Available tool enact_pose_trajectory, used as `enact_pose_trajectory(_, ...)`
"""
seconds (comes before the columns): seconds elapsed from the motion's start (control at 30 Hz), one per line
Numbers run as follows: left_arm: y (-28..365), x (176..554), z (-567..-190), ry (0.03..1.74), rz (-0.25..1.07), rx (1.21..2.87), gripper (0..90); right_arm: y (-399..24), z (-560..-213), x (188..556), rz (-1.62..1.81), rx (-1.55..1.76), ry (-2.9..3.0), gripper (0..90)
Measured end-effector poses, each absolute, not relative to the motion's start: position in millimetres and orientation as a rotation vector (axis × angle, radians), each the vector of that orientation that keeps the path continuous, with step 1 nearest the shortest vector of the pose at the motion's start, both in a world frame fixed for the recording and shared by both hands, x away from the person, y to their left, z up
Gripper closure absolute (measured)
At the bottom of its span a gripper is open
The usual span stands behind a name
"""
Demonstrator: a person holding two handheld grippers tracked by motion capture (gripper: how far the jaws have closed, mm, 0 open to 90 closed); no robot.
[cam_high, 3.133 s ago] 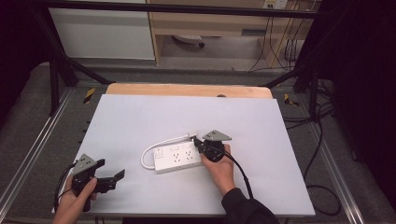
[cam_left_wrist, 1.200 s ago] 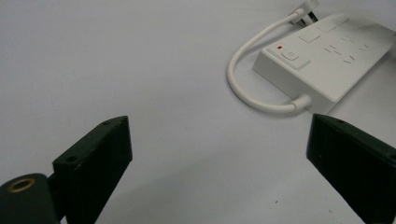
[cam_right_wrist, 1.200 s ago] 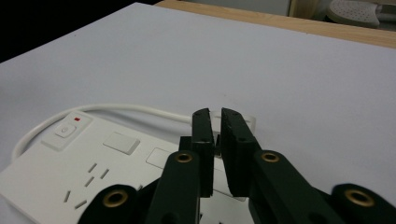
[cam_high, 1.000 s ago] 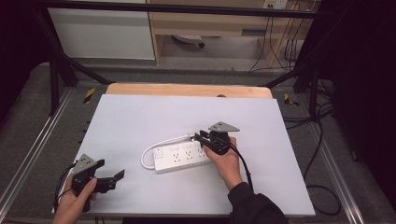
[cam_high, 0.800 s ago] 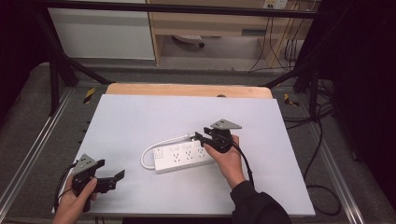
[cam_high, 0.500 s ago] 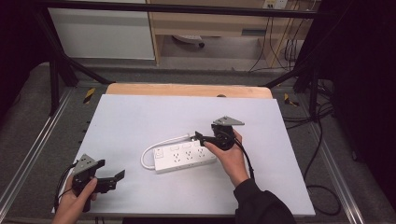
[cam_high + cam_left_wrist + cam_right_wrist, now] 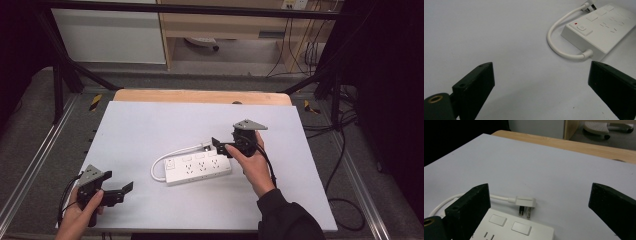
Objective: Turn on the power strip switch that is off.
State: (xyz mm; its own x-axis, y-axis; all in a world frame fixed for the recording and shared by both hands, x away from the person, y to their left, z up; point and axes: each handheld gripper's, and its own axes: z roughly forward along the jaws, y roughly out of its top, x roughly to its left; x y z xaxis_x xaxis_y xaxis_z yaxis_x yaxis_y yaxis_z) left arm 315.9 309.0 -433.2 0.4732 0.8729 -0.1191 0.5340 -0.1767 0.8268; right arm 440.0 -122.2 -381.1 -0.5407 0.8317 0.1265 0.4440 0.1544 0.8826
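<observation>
While my left gripper [image 7: 121, 191] sat wide open, my right gripper [image 7: 218, 146] had just opened with nothing between its jaws, above the plug [image 7: 525, 202] beside the power strip [image 7: 198, 168].

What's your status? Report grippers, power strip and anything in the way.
Right gripper jaws just opened, nothing between them. Left gripper open, apart from the strip. Power strip flat on table, plug loose beside it. Nothing blocking.

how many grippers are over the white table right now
2. The left gripper is at the table's near left corner, jaws open and empty. The right gripper hovers by the power strip's right end, jaws open and empty.
</observation>
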Motion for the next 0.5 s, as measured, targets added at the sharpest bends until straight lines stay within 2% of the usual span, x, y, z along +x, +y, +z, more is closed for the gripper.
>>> enact_pose_trajectory(0.5,307.5,315.7,-433.4,1.179,0.48,1.851,7.1,-159.1,-354.4,437.7,1.407,1.218,1.946,5.4)
